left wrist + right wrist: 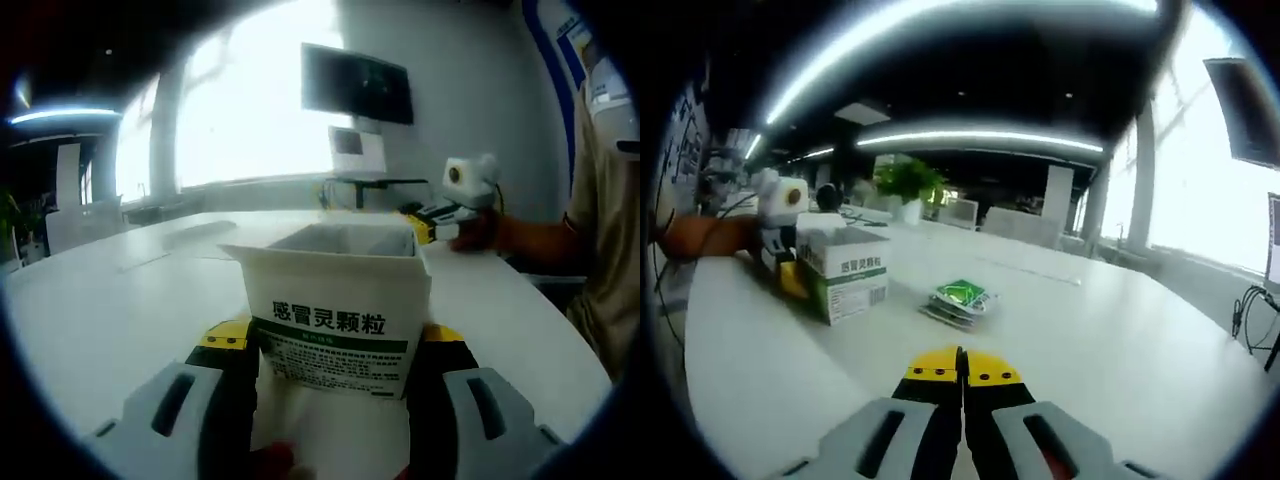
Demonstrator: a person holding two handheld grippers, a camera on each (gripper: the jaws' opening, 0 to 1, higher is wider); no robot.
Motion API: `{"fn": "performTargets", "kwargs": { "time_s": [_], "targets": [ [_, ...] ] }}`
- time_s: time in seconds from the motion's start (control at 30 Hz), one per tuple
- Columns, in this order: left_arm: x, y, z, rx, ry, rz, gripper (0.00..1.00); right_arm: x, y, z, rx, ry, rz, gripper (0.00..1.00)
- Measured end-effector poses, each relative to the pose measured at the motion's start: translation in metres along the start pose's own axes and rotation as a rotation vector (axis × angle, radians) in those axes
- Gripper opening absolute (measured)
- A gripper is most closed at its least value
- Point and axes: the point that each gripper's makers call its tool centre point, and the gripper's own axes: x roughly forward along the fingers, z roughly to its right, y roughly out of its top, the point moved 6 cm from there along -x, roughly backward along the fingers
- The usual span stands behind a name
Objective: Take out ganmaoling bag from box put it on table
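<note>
My left gripper [335, 385] has its jaws clamped on the open-topped box [335, 300], holding it upright on the table [120, 290]; I should keep that grip steady. In the right gripper view, green ganmaoling bags [960, 297] already lie on the table beside the box. My right gripper [962, 365] is empty, jaws pressed together, so I would part them before reaching in again.

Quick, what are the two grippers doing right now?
Left hand-held gripper: closed on the open box.
Right hand-held gripper: closed, holding nothing.
</note>
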Motion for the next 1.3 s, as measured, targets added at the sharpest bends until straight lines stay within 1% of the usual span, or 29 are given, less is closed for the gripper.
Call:
{"fn": "performTargets", "kwargs": {
  "time_s": [0.13,0.33,0.67,0.9,1.3],
  "targets": [
    [-0.0001,0.0,0.0001,0.0,0.0,0.0,0.5,-0.0007,0.0014,0.0021,0.02,0.002,0.025,0.0],
    [-0.0003,0.0,0.0002,0.001,0.001,-0.001,0.5,-0.0008,0.0025,0.0025,0.035,0.009,0.041,0.0],
    [-0.0001,-0.0001,-0.0002,-0.002,0.001,-0.001,0.5,0.0008,0.0015,0.0002,0.012,0.013,0.035,0.0],
    [0.0,-0.0002,-0.0003,-0.003,0.0,-0.001,0.5,0.0011,0.0019,0.0005,0.018,0.015,0.04,0.0],
    [0.0003,-0.0004,-0.0002,-0.004,0.001,-0.002,0.5,0.0007,0.0022,-0.0005,0.002,0.015,0.046,0.0]
  ]
}}
